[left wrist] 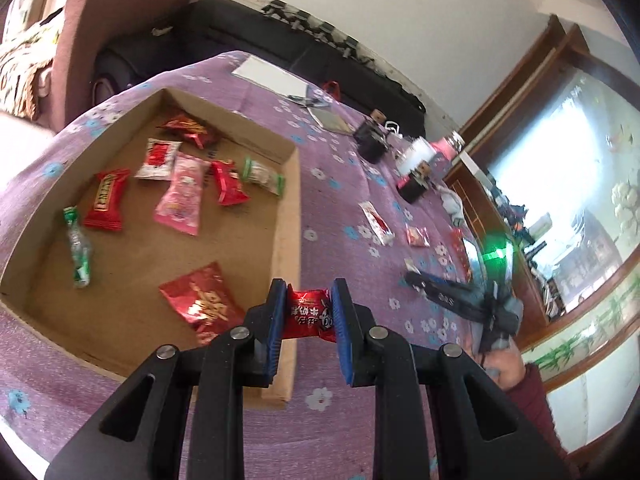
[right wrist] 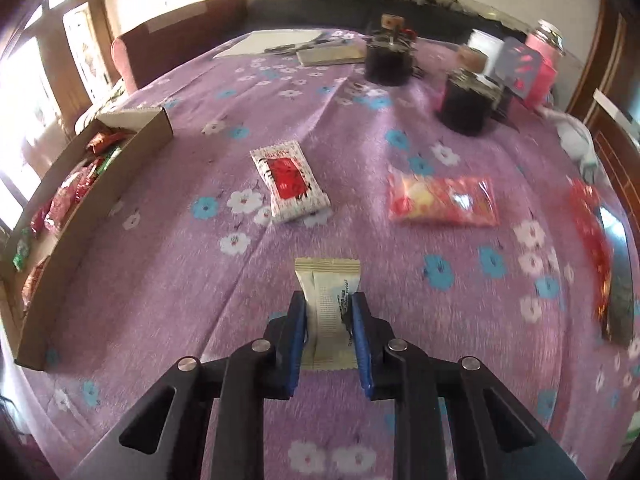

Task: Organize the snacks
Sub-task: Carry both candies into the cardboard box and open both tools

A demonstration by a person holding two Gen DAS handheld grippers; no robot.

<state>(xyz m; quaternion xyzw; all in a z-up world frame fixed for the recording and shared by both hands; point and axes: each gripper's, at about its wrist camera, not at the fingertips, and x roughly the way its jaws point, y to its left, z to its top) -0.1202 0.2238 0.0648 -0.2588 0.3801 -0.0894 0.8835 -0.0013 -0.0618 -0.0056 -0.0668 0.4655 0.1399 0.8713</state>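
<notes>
My left gripper (left wrist: 309,309) is shut on a red snack packet (left wrist: 308,314), held above the near right wall of a shallow cardboard box (left wrist: 288,216) that holds several wrapped snacks. My right gripper (right wrist: 328,312) is shut on a cream-white snack packet (right wrist: 326,300) above the purple floral tablecloth (right wrist: 160,280). On the cloth beyond lie a white-and-red packet (right wrist: 290,182), a red-and-yellow packet (right wrist: 444,202) and a red packet (right wrist: 590,224) at the right edge. The box also shows at the left of the right wrist view (right wrist: 80,216). The right gripper shows in the left wrist view (left wrist: 444,292).
Two black round containers (right wrist: 390,60) (right wrist: 468,100), a pink jar (right wrist: 542,64), a white cup (right wrist: 484,46), a notebook (right wrist: 332,54) and white paper (right wrist: 264,42) stand at the table's far side. A dark sofa (left wrist: 240,24) runs behind it. A shiny tray (right wrist: 620,280) lies at the right edge.
</notes>
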